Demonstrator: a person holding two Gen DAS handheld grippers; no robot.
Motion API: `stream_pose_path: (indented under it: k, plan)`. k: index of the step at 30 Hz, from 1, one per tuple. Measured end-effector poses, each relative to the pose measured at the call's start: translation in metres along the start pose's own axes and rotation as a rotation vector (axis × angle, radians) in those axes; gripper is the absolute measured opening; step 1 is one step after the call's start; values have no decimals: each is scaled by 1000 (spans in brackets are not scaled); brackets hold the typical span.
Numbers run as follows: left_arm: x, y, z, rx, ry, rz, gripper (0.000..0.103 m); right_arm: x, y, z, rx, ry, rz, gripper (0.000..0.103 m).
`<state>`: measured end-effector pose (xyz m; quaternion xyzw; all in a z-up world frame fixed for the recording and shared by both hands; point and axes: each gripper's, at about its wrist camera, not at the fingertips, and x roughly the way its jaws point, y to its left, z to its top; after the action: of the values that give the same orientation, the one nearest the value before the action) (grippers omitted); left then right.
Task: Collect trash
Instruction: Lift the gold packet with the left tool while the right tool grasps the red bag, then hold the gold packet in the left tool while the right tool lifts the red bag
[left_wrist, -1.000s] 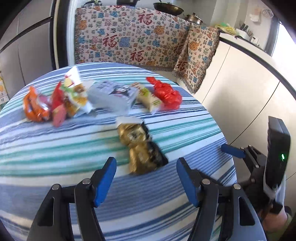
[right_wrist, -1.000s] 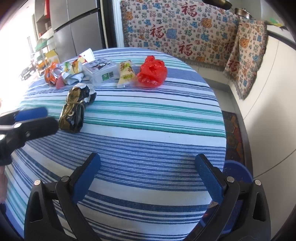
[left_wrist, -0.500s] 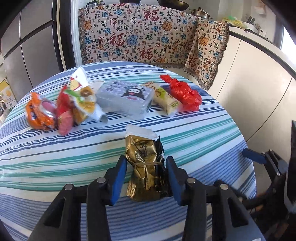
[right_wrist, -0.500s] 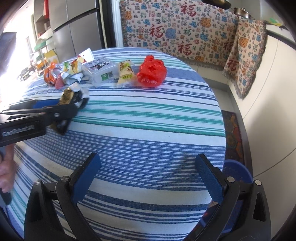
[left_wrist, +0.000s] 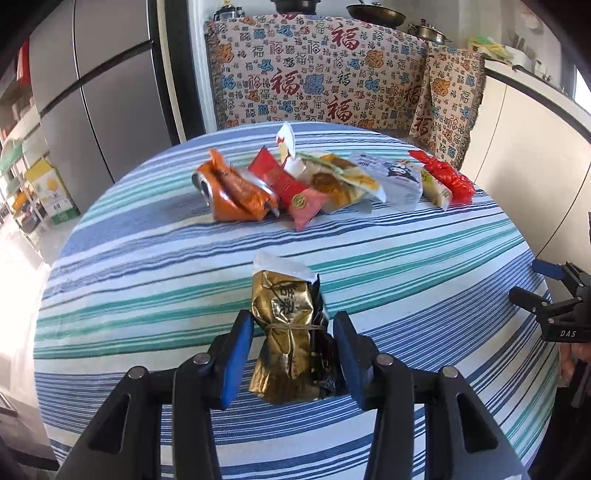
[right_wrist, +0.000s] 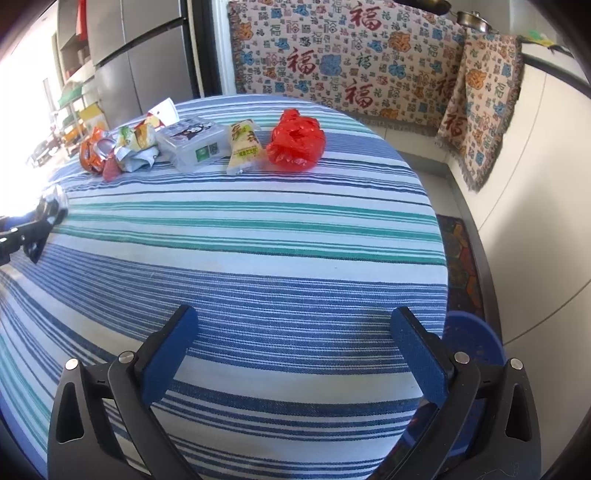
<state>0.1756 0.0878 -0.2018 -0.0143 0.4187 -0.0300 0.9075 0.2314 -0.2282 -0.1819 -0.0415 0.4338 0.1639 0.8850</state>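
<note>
A crumpled gold and black wrapper (left_wrist: 288, 332) sits between the blue pads of my left gripper (left_wrist: 291, 354), held just over the striped tablecloth (left_wrist: 147, 280); the jaws are opening slightly around it. In the right wrist view that gripper (right_wrist: 33, 229) and the wrapper (right_wrist: 53, 201) show at the far left edge. My right gripper (right_wrist: 291, 347) stands open over the near table edge with nothing between its fingers. Along the far side lie an orange crushed can (left_wrist: 232, 192), a red packet (left_wrist: 288, 188), a grey tissue pack (left_wrist: 391, 177), a yellow packet (left_wrist: 436, 188) and a red plastic bag (left_wrist: 447, 173).
A blue bin (right_wrist: 472, 343) stands on the floor below the table's right edge. A patterned blanket (right_wrist: 351, 62) hangs over the furniture behind the table, and a steel fridge (left_wrist: 103, 96) stands at the back left. White cabinets (right_wrist: 535, 206) run along the right.
My left gripper closed around the gold wrapper and carried it leftwards across the table. The right gripper stayed where it was, still open.
</note>
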Motion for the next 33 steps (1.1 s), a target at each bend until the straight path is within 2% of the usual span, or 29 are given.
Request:
stream_pose_path:
  k: [4,5,7,8,11,14,18,20,22,23,24,28,33]
  plan:
    - [12,4,-6,-4,24,4,61,3,-1,7,-4,27,13,103]
    - [13,5,-7,2,21,12,62,3,-3,10,-2,32,18,101]
    - [14,8,-8,-1,14,17,68,4,-9,18,15,32,35,90]
    - [13,11,-8,-14,12,8,68,6,-15,26,40,30,48,87]
    - [14,13,-6,-18,12,7,68,11,-33,55,124,1,59,86]
    - [15,12,-6,-1,16,16,70,23,-43,92,178,-14,86,81]
    - [15,12,-6,-4,15,12,71,54,-47,130,221,36,123,70]
    - [15,13,-6,-5,15,11,71,68,-45,141,219,62,129,67]
    - [15,12,-6,-4,15,12,71,80,-43,144,214,105,155,65]
    - [15,12,-6,-4,15,12,71,85,-43,145,210,127,155,54]
    - [15,12,-6,-4,15,12,71,86,-43,144,204,132,146,37]
    - [16,12,-6,-4,14,12,71,63,-51,135,215,60,105,36]
    - [16,11,-7,-5,14,13,71,3,-47,104,185,-30,51,36]
